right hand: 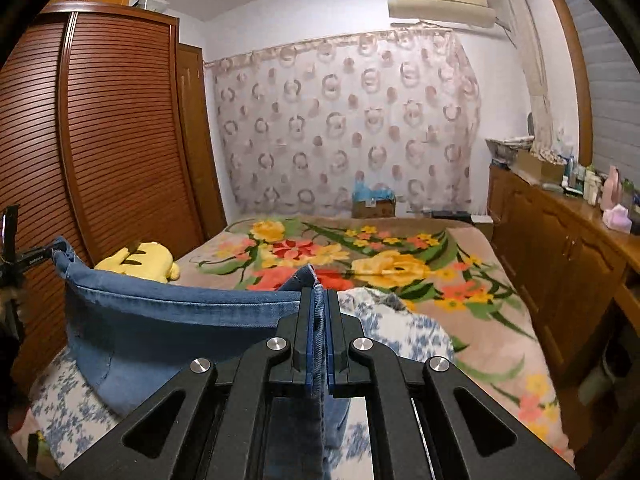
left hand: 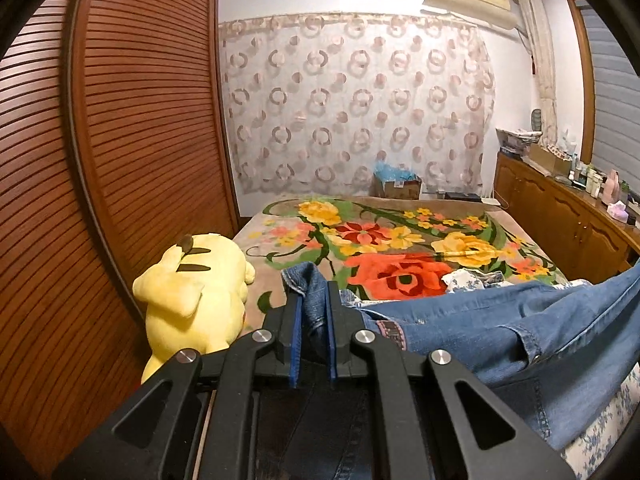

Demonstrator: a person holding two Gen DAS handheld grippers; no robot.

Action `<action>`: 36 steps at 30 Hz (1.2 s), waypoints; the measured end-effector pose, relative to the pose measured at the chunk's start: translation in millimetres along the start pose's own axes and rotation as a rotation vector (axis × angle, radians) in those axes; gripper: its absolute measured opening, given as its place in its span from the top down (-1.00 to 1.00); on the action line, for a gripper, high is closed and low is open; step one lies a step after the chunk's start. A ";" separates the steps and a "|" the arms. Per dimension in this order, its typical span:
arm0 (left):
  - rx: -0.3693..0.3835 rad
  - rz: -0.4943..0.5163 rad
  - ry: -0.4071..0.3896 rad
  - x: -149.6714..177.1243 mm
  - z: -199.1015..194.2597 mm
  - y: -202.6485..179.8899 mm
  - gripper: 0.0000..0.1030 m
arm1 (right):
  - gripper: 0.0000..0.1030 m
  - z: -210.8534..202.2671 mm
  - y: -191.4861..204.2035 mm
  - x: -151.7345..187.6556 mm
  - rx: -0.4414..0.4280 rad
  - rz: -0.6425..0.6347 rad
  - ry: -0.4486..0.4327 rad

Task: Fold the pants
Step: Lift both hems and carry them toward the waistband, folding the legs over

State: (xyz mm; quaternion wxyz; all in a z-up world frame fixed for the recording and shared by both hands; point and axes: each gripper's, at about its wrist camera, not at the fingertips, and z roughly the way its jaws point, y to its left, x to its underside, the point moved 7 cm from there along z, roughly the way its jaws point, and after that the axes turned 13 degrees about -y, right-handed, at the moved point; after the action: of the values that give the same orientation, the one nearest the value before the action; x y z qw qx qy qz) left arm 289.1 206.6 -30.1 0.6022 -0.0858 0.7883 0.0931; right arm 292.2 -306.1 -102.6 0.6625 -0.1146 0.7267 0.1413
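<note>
With both grippers clamped on denim, holding the jeans [left hand: 500,320] stretched aloft over the floral bed [right hand: 460,264]: left gripper [left hand: 314,300] and right gripper [right hand: 319,300] gripping opposite corners. Next, probably lowering flat, keeping tension.

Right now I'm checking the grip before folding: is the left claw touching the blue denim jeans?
Touching. The left wrist view shows the left claw shut on the blue denim jeans, fabric pinched between both blue pads.

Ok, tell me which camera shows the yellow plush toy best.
The left wrist view: the yellow plush toy lies close, nearly whole, beside the left gripper clamping the jeans. The right wrist view shows only its top, behind the raised denim.
</note>
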 end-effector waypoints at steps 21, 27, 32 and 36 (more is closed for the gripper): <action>-0.005 0.005 0.139 22.4 110.9 -1.9 0.78 | 0.92 111.2 6.7 11.9 0.042 -0.096 0.118; -0.002 0.020 0.207 40.6 121.2 -4.7 0.59 | 0.92 138.2 8.9 17.3 0.046 -0.115 0.190; -0.015 0.029 0.217 45.2 117.4 -2.4 -0.07 | 0.92 145.0 7.6 10.6 0.053 -0.131 0.232; 0.014 -0.003 0.192 37.8 106.2 -4.7 -0.36 | 0.92 142.9 4.5 6.3 0.072 -0.148 0.250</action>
State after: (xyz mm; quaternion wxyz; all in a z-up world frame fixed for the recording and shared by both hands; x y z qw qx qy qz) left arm 379.5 227.8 -94.1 0.5247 -0.0914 0.8428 0.0779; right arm 422.9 -250.7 -120.3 0.5793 -0.1607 0.7975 0.0507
